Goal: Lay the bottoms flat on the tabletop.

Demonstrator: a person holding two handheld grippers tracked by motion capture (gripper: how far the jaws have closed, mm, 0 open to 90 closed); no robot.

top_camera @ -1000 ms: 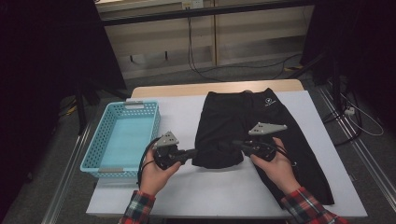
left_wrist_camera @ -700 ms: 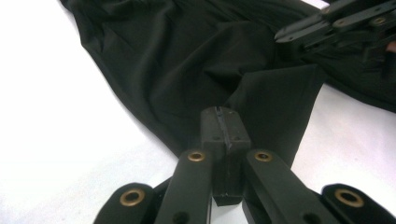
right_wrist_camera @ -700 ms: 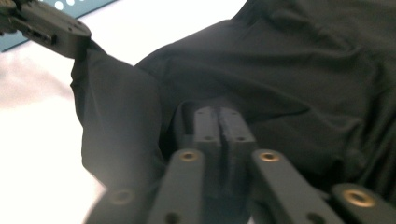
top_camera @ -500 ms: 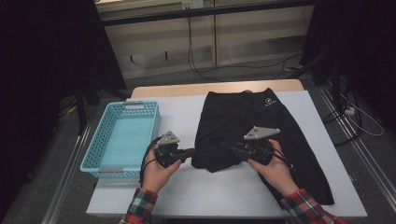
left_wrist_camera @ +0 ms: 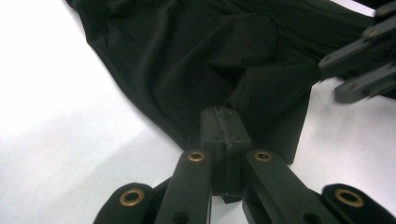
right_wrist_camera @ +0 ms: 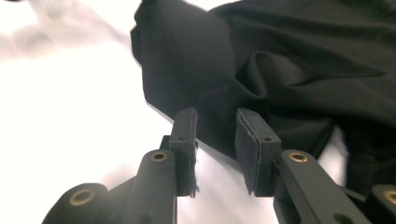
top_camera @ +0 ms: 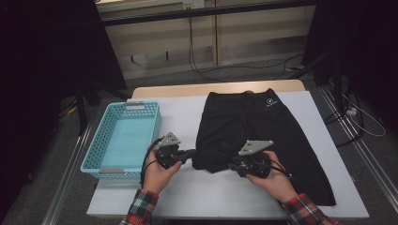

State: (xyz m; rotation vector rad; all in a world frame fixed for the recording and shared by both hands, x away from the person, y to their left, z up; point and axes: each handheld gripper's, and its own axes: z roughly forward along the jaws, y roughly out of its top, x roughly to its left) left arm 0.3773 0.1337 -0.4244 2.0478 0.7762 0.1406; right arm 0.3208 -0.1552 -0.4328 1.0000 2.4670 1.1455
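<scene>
Pinching the black fabric shorts (top_camera: pixel 256 126) is the left gripper (left_wrist_camera: pixel 224 128); the right gripper (right_wrist_camera: pixel 215 135), jaws just opening, straddles the hem unpressed.

Pale cabinets (top_camera: pixel 211 37) (cables (top_camera: pixel 244 65) trailing) stand behind the white table (top_camera: pixel 187 197).

I work in a lab-like recording room: dark curtains (top_camera: pixel 61 56) at nine o'clock, cables (top_camera: pixel 244 70) across the floor at twelve, metal rails (top_camera: pixel 70 164) flanking my table (top_camera: pixel 178 112).
</scene>
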